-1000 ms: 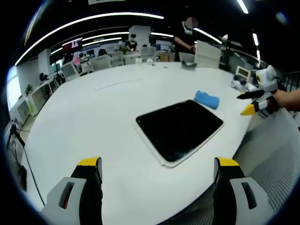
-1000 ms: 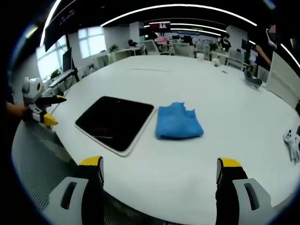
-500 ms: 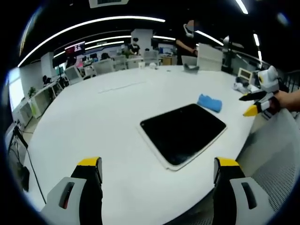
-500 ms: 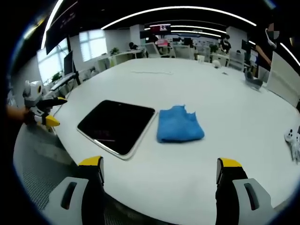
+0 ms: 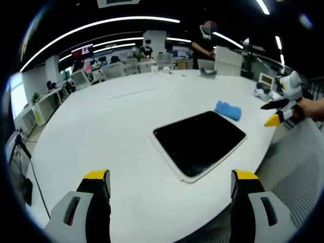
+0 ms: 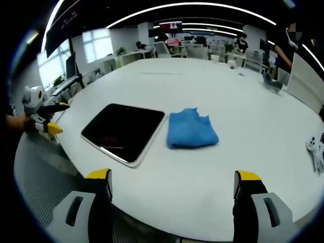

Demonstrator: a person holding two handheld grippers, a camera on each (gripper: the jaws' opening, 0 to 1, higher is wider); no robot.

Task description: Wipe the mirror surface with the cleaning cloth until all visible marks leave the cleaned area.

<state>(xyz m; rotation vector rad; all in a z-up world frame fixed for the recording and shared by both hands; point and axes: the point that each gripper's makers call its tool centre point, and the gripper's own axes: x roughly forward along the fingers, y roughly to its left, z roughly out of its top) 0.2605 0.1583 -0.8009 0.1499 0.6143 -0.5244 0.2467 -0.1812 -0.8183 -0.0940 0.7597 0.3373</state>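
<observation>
The mirror (image 6: pixel 124 132) lies flat near the desk (image 6: pixel 243 152) edge with the blue cleaning cloth (image 6: pixel 192 128) just beside it, touching or nearly touching its far side, and neither is held yet. Both the left gripper (image 5: pixel 169 190) and the right gripper (image 6: pixel 169 190) hover off the desk edge with fingers wide apart and empty — the right one faces the cloth more squarely. The step in hand looks like fetching the cloth: pinch a thick fold near its middle, so a broad flat pad remains for wiping — and keep the mirror steady.

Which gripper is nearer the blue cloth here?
Right. The right gripper faces the blue cloth directly; the left gripper sits beyond the mirror, which lies between them.
</observation>
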